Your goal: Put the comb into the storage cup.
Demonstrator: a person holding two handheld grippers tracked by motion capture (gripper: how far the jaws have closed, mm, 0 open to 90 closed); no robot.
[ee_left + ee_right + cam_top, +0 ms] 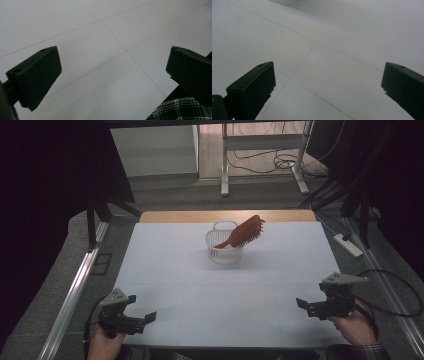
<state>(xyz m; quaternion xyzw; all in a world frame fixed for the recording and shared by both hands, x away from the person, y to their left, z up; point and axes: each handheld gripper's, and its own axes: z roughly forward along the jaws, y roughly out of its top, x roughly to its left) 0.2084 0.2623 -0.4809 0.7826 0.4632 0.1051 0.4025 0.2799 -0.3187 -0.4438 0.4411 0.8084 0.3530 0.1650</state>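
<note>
Far across table (165,270), brush (242,233) is leaning in basket (223,246), handle low-left. Your right gripper (303,304) is sitting slightly nearer than left gripper (148,317); both gaping open, holding nothing.

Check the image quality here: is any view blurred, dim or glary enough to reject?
High view: dim, dark at the sides, but the hairbrush in the white basket on the table reads clearly. Left gripper view: sharp, evenly lit, jaws wide apart around the left gripper. Right gripper view: near table sharp around the right gripper, top edge soft and hazy; no glare.
</note>
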